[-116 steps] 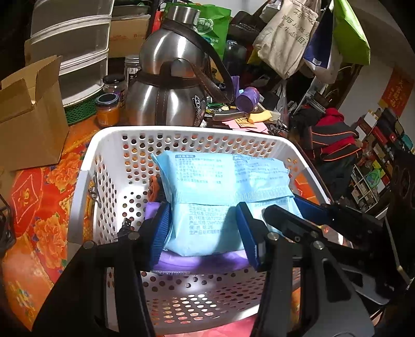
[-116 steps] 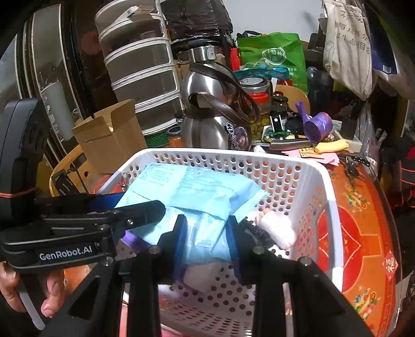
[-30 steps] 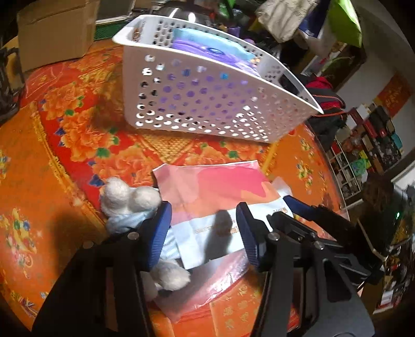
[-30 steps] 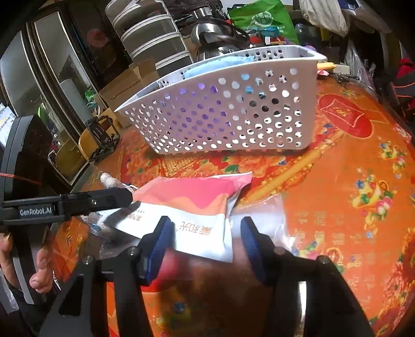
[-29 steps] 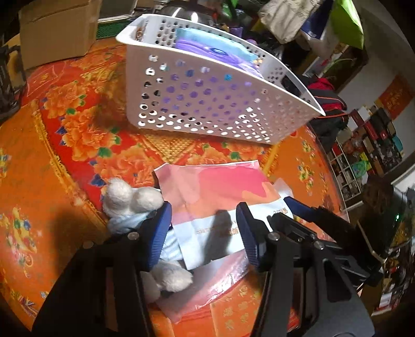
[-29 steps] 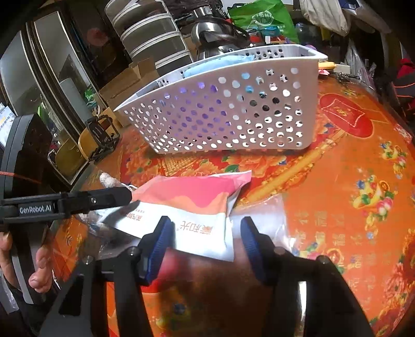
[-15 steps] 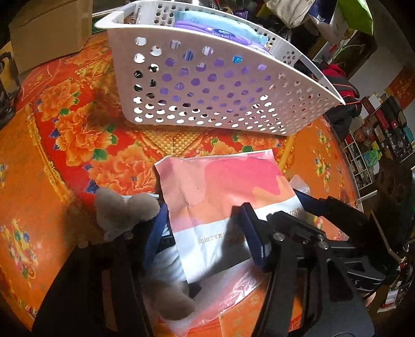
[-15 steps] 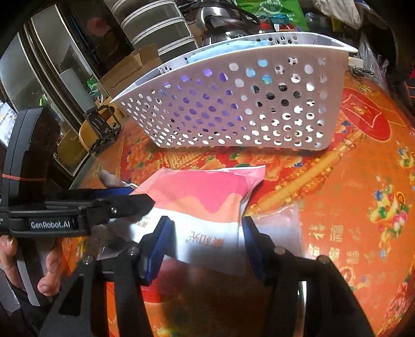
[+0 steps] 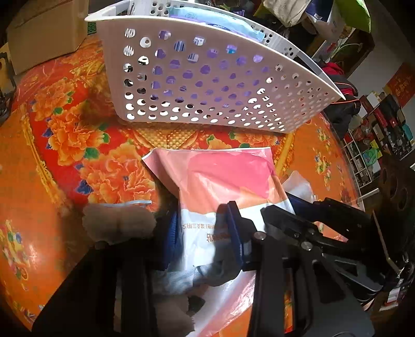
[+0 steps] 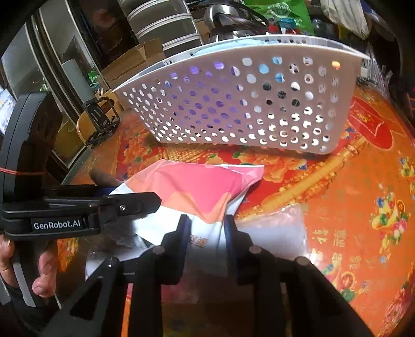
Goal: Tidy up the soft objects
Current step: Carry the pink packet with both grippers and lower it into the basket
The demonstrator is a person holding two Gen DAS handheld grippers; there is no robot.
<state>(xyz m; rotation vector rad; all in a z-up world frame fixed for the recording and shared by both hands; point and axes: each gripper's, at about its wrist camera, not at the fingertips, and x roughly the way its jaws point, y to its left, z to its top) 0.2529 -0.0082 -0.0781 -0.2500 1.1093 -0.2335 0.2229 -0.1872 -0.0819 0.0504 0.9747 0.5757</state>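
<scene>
Both grippers were down on the pink-and-white soft pack (image 9: pixel 223 186), which lay on the orange floral table (image 9: pixel 64 134) just in front of the white perforated basket (image 9: pixel 207 85). The right gripper (image 10: pixel 206 233) had its blue pads drawn in narrow against the pack's white end, so it looked clamped on the wrapper there. The left gripper (image 9: pixel 205 228) straddled the same end from the other side, its pads close against the white part, with a fluffy plush toy (image 9: pixel 116 223) crowding its left finger; that frame was blurred, so a firm pinch there was likely but not certain. Under the pack lay a sheet of clear plastic (image 10: pixel 272 233), and the basket already held a blue pack (image 9: pixel 215 19) with purple showing through the wall holes.

The step in hand appeared to be lifting this pack into the basket. To do it well, the two grips should rise together so the soft wrapper would not stretch or fold between them. The pack had to clear the near wall of the basket before travelling forward. The plush toy and the clear plastic were both touching or just beside the pack, so a straight, slow lift would keep them from dragging along. Releasing only once the pack sat flat on the blue one seemed wise.
</scene>
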